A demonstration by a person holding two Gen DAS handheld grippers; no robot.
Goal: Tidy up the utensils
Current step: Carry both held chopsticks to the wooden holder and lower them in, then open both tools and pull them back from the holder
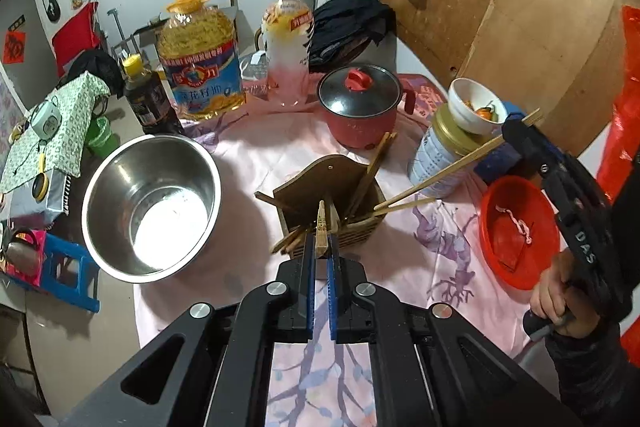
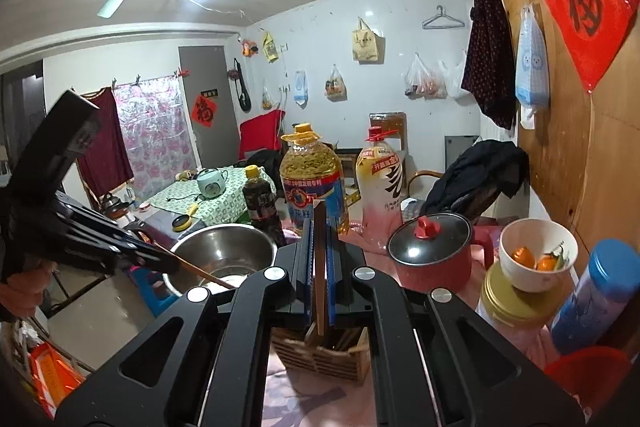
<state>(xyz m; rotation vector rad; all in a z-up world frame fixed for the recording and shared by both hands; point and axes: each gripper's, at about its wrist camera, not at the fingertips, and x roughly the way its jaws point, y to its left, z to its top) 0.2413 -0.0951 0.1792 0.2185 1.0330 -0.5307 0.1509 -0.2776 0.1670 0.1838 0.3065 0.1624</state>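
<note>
In the left wrist view, the left gripper point(image 1: 320, 251) squeezes a chopstick point(image 1: 320, 231) over the wooden holder point(image 1: 328, 203). A steel bowl point(image 1: 152, 203) sits left, a red pot point(image 1: 362, 107) behind.

In the right wrist view, the right gripper point(image 2: 319, 247) pinches a chopstick pair point(image 2: 319, 259) above the holder point(image 2: 324, 351). Oil bottles point(image 2: 312, 179) stand behind

Utensil holder point(image 1: 332, 211) centre, steel bowl point(image 1: 152, 203) left, pot point(image 1: 360, 107) behind

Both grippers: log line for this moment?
left gripper: shut on chopstick | right gripper: shut on chopsticks | holder: partly filled
</note>
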